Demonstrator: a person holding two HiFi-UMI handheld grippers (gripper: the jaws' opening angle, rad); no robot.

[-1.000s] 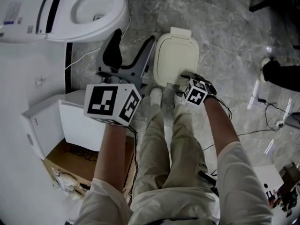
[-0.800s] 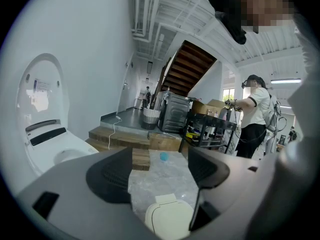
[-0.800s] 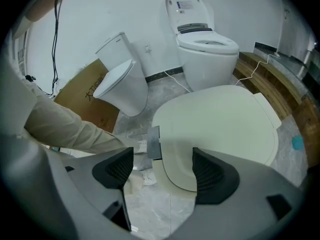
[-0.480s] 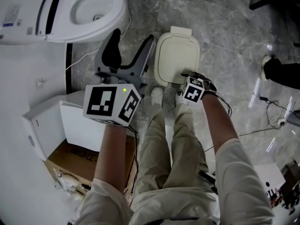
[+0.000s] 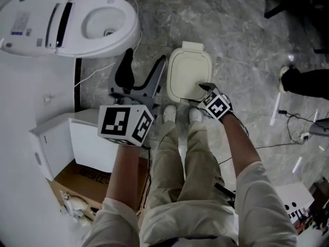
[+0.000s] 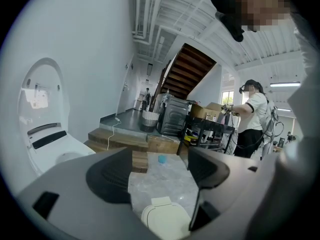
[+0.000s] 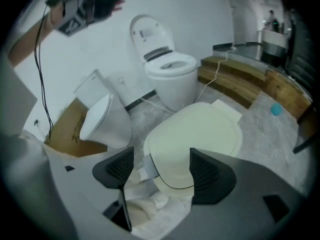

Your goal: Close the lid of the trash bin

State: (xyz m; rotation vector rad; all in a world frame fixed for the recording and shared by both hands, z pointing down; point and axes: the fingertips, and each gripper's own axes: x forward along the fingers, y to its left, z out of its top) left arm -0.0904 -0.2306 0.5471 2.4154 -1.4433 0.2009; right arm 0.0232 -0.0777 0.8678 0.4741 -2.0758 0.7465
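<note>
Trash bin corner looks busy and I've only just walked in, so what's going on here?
A person stands over a small trash bin on the floor near a toilet, with a hand-held gripper in each hand. The right hand-held gripper is low at the near edge of the cream lid, jaws apart, gripping nothing. The lid looks flat down on the bin. The left hand-held gripper is held off to the side, open and empty.
</note>
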